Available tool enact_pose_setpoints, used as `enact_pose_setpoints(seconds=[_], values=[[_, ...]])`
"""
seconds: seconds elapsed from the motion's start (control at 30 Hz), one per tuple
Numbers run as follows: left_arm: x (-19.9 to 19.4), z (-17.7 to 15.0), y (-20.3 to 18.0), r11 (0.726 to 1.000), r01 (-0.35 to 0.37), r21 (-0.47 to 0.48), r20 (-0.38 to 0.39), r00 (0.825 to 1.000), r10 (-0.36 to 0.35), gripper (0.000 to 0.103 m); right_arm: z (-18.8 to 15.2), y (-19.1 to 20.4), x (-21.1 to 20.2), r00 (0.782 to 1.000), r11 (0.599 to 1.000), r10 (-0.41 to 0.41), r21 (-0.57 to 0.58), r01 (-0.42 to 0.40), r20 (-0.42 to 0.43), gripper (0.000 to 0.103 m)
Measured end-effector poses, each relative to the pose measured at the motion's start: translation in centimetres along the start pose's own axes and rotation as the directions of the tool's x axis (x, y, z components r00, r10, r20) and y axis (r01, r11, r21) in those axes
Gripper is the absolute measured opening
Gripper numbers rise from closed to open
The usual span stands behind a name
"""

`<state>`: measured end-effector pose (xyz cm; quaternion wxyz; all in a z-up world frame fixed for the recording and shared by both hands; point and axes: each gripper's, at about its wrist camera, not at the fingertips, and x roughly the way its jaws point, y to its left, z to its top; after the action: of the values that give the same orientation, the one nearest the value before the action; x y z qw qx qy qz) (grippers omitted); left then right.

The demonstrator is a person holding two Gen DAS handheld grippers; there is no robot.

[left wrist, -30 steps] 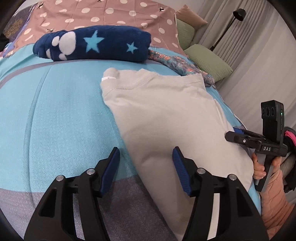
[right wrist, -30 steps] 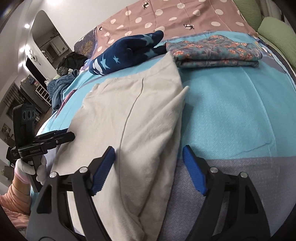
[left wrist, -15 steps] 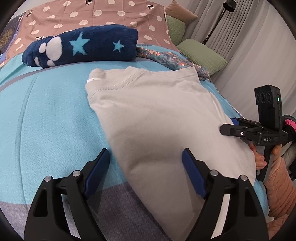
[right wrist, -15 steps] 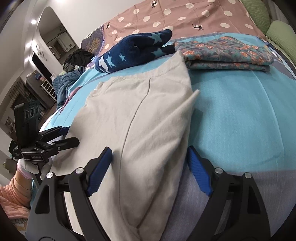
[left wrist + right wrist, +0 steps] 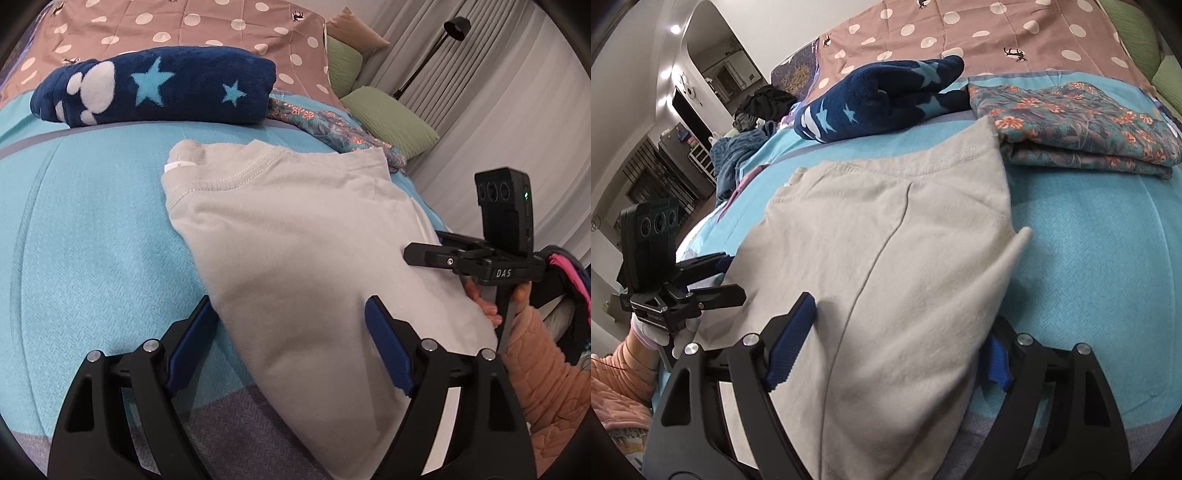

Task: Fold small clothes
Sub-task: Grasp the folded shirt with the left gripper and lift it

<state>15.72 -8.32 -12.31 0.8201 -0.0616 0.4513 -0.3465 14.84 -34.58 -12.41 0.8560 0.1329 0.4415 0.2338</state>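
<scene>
The pale beige cotton T-shirt (image 5: 295, 236) lies half-folded on the turquoise woven bedspread (image 5: 85, 236). Both the left tool (image 5: 291, 325) and right tool (image 5: 901, 332) are spread, straddling its near hem; pinch both layers evenly before folding upward.

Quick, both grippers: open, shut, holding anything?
Left gripper: just opened wide, astride the beige shirt, not gripping it.
Right gripper: open, astride the shirt too.
</scene>
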Motion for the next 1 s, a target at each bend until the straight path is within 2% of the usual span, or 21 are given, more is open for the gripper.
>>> enact_pose_setpoints(seconds=[0.1,0.17,0.23,0.3,0.43,0.5,0.6,0.67,0.7,0.77,0.83,0.87,1.0], values=[[-0.3,-0.1,0.3,1.000,0.022,-0.016,0.008,1.000,-0.022,0.082,-0.2,-0.3,-0.5,1.000,1.000,-0.004,0.025,0.003,0.008,0.077],[-0.7,-0.3,0.4,1.000,0.014,-0.026,0.006,1.000,-0.014,0.076,-0.7,-0.2,-1.2,1.000,0.999,-0.018,0.036,0.018,0.000,0.076],[-1.2,-0.7,0.2,1.000,0.001,-0.026,-0.024,1.000,-0.002,0.065,-1.8,0.1,-2.6,0.999,0.999,-0.044,0.012,0.044,-0.017,0.076],[-1.9,-1.5,-0.1,1.000,0.021,-0.015,-0.049,0.999,-0.021,0.064,-3.2,0.2,-4.0,0.998,0.998,-0.059,-0.025,0.058,-0.030,0.076],[-1.9,-2.1,0.1,0.998,0.056,-0.015,-0.064,0.996,-0.057,0.064,-4.1,-1.3,-5.0,0.999,1.000,0.018,0.022,-0.017,-0.044,0.076],[-1.1,-1.4,0.2,0.997,0.076,-0.021,-0.061,0.995,-0.077,0.064,-3.6,-1.7,-4.2,0.998,0.998,0.047,0.044,-0.045,-0.041,0.078],[0.1,-0.4,0.5,0.993,0.113,-0.028,-0.050,0.992,-0.115,0.064,-2.1,-1.2,-2.1,0.994,0.995,0.095,0.017,-0.094,-0.046,0.077],[0.5,0.1,0.7,0.991,0.129,-0.039,-0.049,0.990,-0.131,0.060,-0.9,-0.9,-0.9,0.991,0.992,0.123,0.010,-0.122,-0.056,0.071],[0.7,0.3,0.9,0.991,0.124,-0.048,-0.049,0.991,-0.127,0.052,-0.2,-0.9,-0.1,0.989,0.991,0.136,0.012,-0.136,-0.061,0.066],[0.9,0.7,1.4,0.988,0.129,-0.080,-0.046,0.990,-0.133,0.041,0.8,-1.2,0.9,0.984,0.986,0.165,0.037,-0.163,-0.061,0.052],[1.2,1.1,1.9,0.984,0.140,-0.114,-0.048,0.988,-0.146,0.031,1.5,-1.9,1.8,0.977,0.975,0.207,0.098,-0.201,-0.057,0.031],[1.4,1.3,1.9,0.983,0.134,-0.123,-0.052,0.989,-0.141,0.029,1.6,-1.9,1.9,0.977,0.973,0.206,0.117,-0.199,-0.049,0.027],[0.3,1.6,0.1,0.995,0.072,-0.069,-0.049,0.996,-0.075,0.021,1.4,1.1,0.0,0.998,0.998,0.069,-0.004,-0.069,0.001,0.019]])
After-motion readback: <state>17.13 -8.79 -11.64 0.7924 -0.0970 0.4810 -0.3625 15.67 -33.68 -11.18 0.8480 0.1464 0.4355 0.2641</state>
